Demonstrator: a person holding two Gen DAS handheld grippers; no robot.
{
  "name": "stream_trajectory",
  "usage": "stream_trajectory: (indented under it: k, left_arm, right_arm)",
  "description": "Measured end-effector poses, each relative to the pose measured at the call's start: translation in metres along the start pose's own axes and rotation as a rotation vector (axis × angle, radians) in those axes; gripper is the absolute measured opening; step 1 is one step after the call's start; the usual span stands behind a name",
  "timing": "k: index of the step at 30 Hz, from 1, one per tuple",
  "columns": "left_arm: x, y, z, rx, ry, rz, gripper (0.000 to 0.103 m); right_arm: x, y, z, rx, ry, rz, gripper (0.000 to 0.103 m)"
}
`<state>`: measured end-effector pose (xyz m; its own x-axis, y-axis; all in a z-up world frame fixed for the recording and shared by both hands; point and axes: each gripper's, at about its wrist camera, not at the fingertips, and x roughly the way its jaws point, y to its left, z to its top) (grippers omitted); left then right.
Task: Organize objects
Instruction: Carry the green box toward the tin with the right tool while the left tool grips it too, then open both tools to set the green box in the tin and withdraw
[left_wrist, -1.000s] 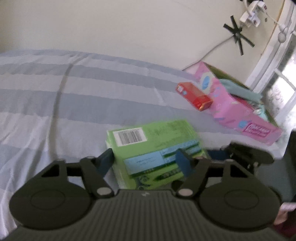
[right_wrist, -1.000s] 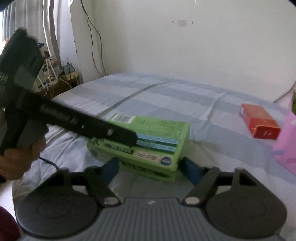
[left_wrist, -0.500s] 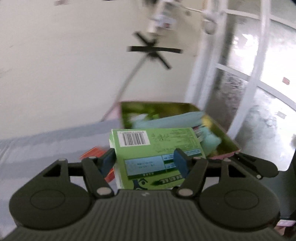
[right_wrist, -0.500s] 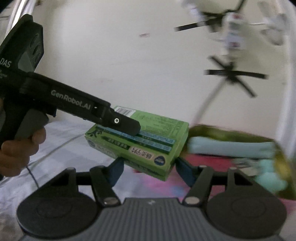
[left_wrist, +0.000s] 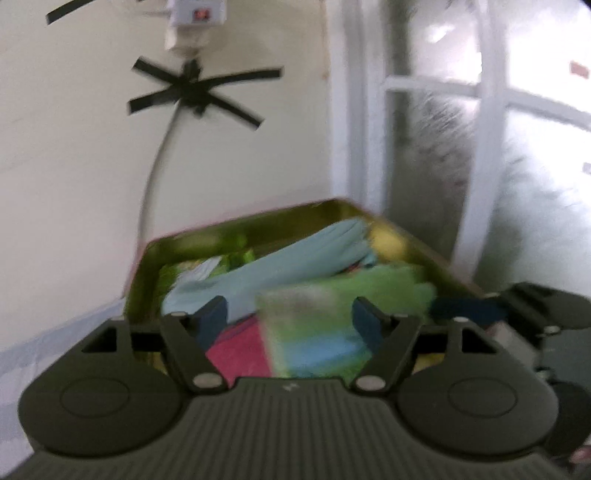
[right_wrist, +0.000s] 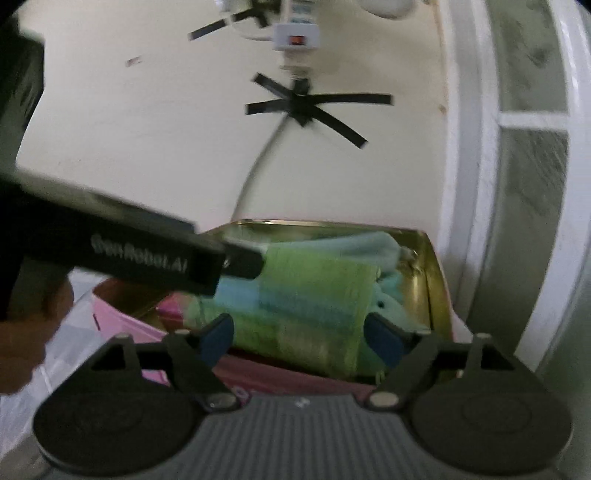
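A green box (left_wrist: 317, 328) with blue labels is blurred by motion inside the open pink carton (left_wrist: 258, 225), among its contents. It also shows in the right wrist view (right_wrist: 303, 302). My left gripper (left_wrist: 290, 319) is open above the carton, its fingers apart from the box. My right gripper (right_wrist: 301, 334) is open too, with gaps on both sides of the box. The left gripper's body (right_wrist: 140, 251) crosses the right wrist view. The carton (right_wrist: 436, 266) has a gold lining.
The carton holds a light blue cloth (left_wrist: 280, 258), a pink item (left_wrist: 240, 350) and other packs. A white wall with a taped cable (left_wrist: 195, 92) is behind. A window frame (left_wrist: 476, 155) stands at the right. The striped bed (left_wrist: 44, 339) lies left.
Both grippers carried the green box from the bed up over the pink carton. Both have now opened wider, and the box has dropped into the carton.
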<state>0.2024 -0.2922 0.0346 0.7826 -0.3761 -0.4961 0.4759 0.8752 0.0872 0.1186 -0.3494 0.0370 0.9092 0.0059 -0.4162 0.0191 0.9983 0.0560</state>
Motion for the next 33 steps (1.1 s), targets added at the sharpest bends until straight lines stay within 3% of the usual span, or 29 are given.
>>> stream_trajectory:
  k: [11, 26, 33]
  left_arm:
    - [-0.020, 0.009, -0.011, -0.037, 0.053, 0.140, 0.084]
    - [-0.056, 0.033, -0.037, -0.067, 0.057, 0.185, 0.087]
    - [-0.069, 0.053, -0.052, -0.079, 0.058, 0.219, 0.087]
  right_arm:
    - [-0.021, -0.005, -0.012, 0.088, -0.049, 0.012, 0.087]
    - [-0.033, 0.006, -0.003, 0.220, -0.057, 0.015, 0.086]
    - [-0.035, 0.023, -0.004, 0.274, -0.055, 0.057, 0.081]
